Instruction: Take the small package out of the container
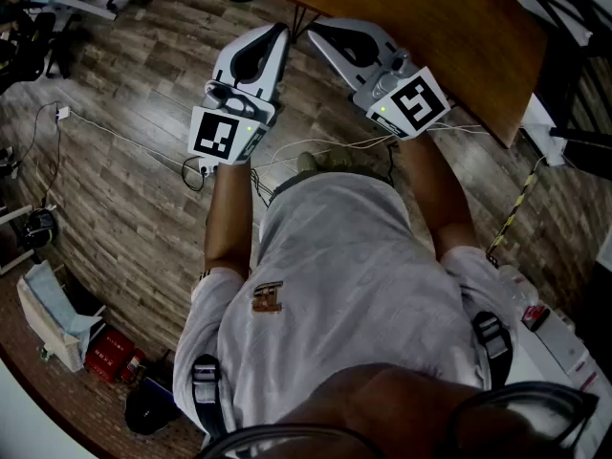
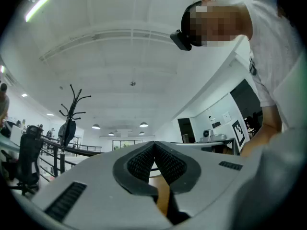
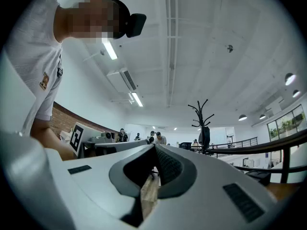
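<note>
No package and no container show in any view. In the head view my left gripper [image 1: 278,30] and my right gripper [image 1: 313,27] are held side by side in front of the person, above the wooden floor, their tips near the edge of a brown table [image 1: 430,27]. Both point a little upward. In the left gripper view the left gripper [image 2: 154,143] has its ribbed pads touching at the tips, with nothing between them. The right gripper [image 3: 154,147] in its own view is likewise shut and empty.
White cables [image 1: 124,142] trail over the floor to the left. A bag and red items [image 1: 57,318] lie at the lower left. A coat stand [image 3: 204,119] and a railing stand in the room ahead, and people [image 3: 156,138] are far off.
</note>
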The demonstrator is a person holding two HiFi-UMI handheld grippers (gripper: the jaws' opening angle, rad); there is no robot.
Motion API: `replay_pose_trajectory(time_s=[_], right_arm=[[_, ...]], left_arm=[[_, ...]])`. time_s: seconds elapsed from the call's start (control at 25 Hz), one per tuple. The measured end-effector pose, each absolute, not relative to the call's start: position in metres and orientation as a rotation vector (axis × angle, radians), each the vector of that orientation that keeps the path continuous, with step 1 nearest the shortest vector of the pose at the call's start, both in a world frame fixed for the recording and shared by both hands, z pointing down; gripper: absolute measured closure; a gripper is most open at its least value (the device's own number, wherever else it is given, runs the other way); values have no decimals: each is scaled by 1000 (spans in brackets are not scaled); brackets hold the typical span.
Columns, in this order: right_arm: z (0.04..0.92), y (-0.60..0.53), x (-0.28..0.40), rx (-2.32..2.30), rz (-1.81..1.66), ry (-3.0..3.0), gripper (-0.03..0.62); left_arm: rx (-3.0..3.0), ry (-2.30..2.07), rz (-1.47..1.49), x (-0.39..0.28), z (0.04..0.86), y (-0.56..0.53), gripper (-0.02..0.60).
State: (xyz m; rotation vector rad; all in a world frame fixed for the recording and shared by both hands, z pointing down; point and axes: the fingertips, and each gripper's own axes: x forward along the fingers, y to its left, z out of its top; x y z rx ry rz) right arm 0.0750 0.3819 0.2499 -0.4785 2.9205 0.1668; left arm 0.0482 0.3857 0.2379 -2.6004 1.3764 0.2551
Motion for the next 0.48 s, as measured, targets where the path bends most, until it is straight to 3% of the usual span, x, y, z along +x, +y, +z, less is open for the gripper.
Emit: replay_pose_trajectory(time_s=[0.48], right_arm=[[249,374,93,-455,110,2911,562]], left_arm=[[-2602,1386,258,62,241,380,563]])
